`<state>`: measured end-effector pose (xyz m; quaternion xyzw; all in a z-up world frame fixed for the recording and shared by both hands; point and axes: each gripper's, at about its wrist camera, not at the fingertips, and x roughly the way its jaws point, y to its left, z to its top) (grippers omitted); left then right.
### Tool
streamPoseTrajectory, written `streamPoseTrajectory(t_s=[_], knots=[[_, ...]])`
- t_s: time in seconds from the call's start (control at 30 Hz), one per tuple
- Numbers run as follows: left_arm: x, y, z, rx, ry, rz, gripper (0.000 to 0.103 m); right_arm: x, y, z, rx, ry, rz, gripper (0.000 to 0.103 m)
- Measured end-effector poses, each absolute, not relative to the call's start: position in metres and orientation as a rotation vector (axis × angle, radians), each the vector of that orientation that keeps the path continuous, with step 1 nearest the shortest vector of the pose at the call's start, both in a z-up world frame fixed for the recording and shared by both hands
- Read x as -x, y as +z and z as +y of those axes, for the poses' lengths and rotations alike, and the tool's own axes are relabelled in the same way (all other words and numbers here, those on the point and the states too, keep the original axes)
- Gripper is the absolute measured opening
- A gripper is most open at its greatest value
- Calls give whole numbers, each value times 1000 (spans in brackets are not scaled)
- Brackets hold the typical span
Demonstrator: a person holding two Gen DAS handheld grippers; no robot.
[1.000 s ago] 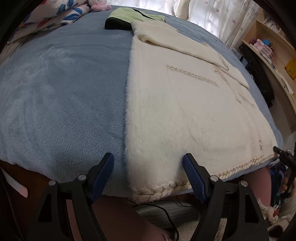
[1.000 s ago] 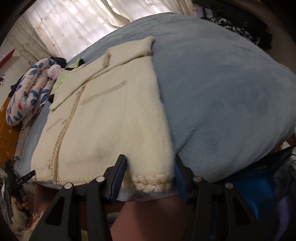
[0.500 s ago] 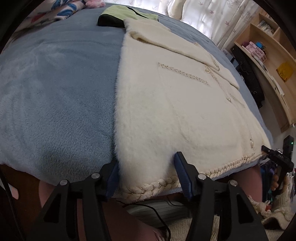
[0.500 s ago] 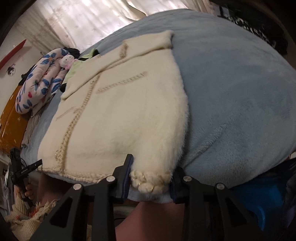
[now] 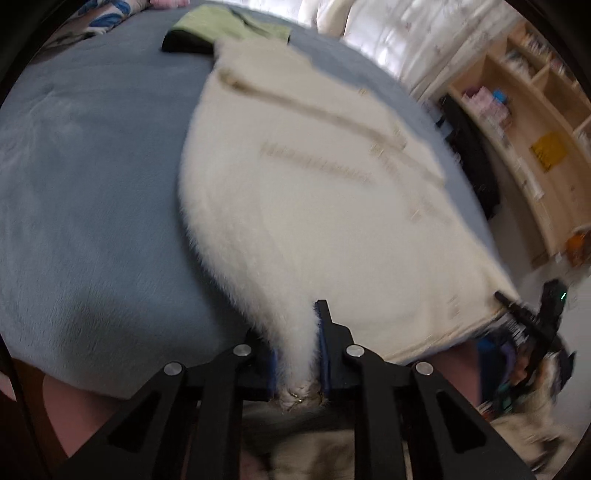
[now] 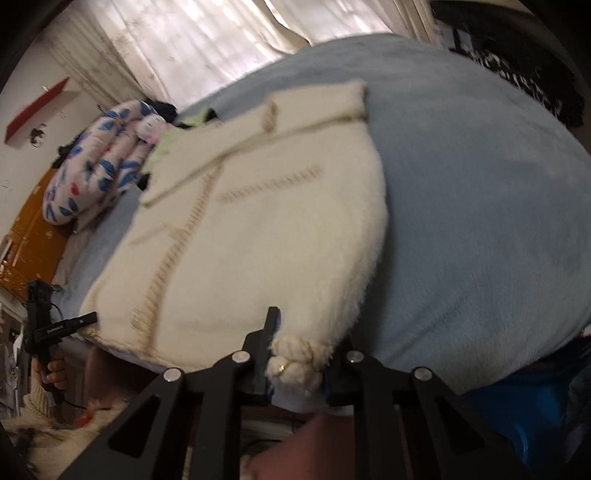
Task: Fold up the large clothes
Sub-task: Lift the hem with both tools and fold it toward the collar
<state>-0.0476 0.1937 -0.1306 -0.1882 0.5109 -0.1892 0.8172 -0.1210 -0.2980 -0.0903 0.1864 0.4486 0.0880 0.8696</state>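
Note:
A fluffy cream coat [image 5: 314, 206] with braided gold trim lies flat on the blue blanket [image 5: 92, 184], hem toward me. My left gripper [image 5: 291, 332] has the hem's left corner bunched between its blue pads, and its jaws are closing on it. In the right wrist view the coat [image 6: 258, 240] spreads away over the blanket [image 6: 480, 203]. My right gripper [image 6: 299, 343] is closing its jaws on the braided right hem corner, which bulges between them. Both corners are lifted slightly off the bed edge.
A green and black garment [image 5: 225, 26] lies beyond the coat's collar. A floral pillow [image 6: 96, 166] sits at the bed's far left. Wooden shelves [image 5: 535, 129] stand to the right of the bed, curtains behind it. A person's legs show below the bed edge.
Both grippers went from open around the hem corners to pinching them, and both rose a little. The coat's lower edge now gathers into each grip.

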Motion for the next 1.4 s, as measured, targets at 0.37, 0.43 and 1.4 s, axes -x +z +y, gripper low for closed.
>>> streamPoseTrajectory(t_s=[0.37, 0.43, 1.4], knots=[[-27, -34, 216, 670, -345, 863, 12, 48, -1, -308, -483, 260, 740, 14], [-50, -27, 224, 695, -311, 868, 12, 27, 8, -312, -489, 246, 729, 14], [-375, -123, 217, 403, -49, 1083, 47, -311, -119, -373, -492, -27, 1049, 40]])
